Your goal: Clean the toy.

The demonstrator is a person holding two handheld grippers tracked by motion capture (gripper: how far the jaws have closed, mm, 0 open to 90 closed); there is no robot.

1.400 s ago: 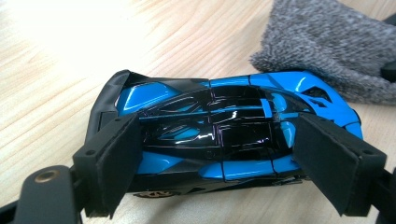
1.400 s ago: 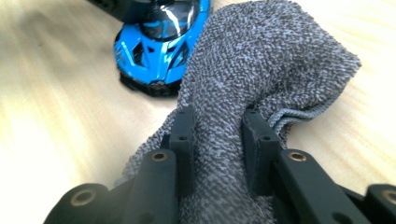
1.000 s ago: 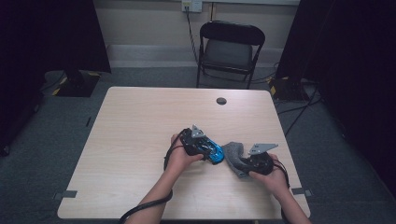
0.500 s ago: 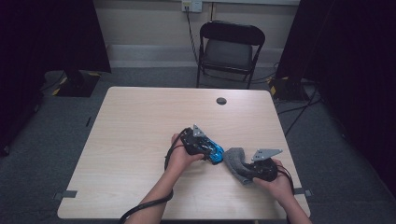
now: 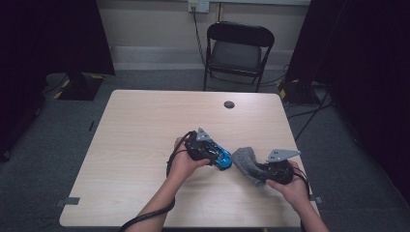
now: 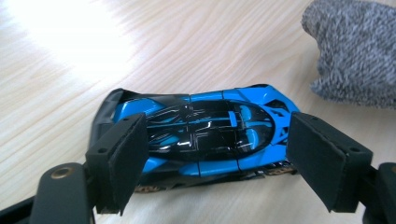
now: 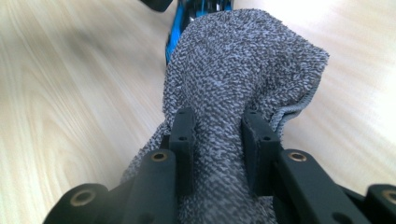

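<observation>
Grey knitted cloth (image 7: 233, 79) is bunched between the fingers (image 7: 184, 140) of the right gripper (image 7: 219, 144), which are clamped on it. Compared with a second ago, that hand now sits nearer the person's edge of the table (image 5: 145, 125), and the cloth stands a little away from the toy, so a wiping pass looks finished or paused. Beyond it, the blue toy car (image 6: 205, 130) lies lengthwise between the fingers (image 6: 121, 158) of the left gripper (image 6: 219, 163); the jaws have just been closing, and a small gap still shows on the right side, so they stand apart around it. Farther off, a small black disc (image 5: 229, 104) lies near the far edge.
</observation>
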